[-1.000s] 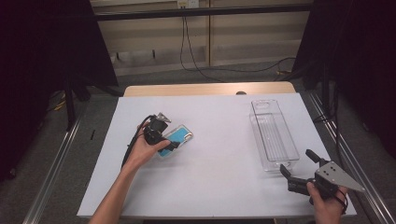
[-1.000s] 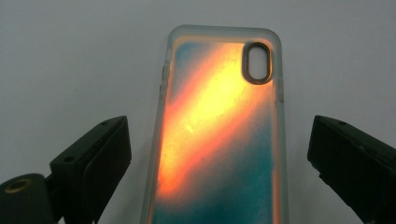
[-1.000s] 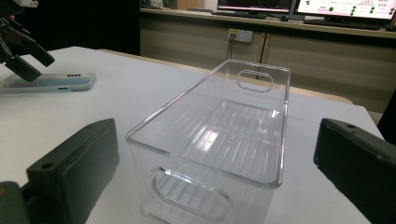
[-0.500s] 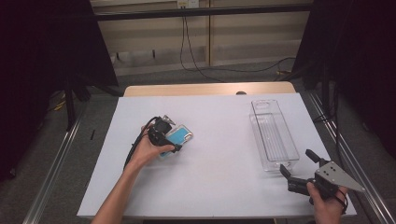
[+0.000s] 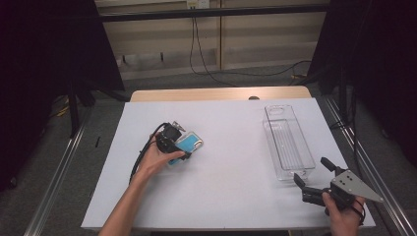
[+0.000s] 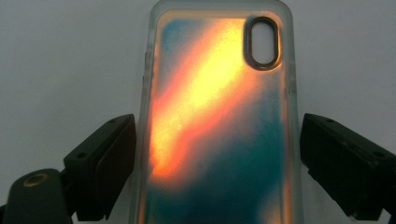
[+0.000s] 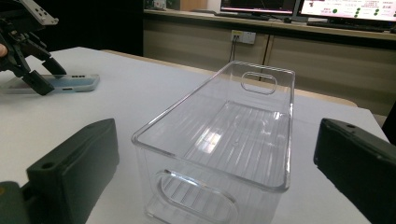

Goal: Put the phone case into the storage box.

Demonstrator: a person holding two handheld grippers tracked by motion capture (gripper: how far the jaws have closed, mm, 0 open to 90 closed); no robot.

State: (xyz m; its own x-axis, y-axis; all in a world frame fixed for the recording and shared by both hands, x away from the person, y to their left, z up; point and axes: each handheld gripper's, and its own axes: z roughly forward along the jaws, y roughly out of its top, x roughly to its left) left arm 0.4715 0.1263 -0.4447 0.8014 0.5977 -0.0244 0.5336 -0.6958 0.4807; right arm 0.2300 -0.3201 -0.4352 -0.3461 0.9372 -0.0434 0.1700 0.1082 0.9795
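A phone case (image 5: 191, 142) with a teal and orange back lies flat on the white table (image 5: 231, 172), left of centre. My left gripper (image 5: 183, 148) points down over it. In the left gripper view the case (image 6: 219, 116) sits between the jaws, whose pads (image 6: 122, 154) lie against its two long edges. These jaws have just been closing on it. A clear plastic bin (image 5: 287, 142) stands empty at the right. My right gripper (image 5: 311, 170) rests open near the front right edge, aimed at the bin's (image 7: 233, 135) near end, nothing between its jaws.
In the right gripper view the left gripper (image 7: 28, 60) and the case (image 7: 60, 83) show far off at the left. A black cable (image 5: 142, 157) trails from the left gripper along the forearm. A wooden strip (image 5: 221, 93) borders the table's far edge.
The left hand has shifted slightly and its jaws have narrowed around the phone case. The right gripper and the bin have stayed put.
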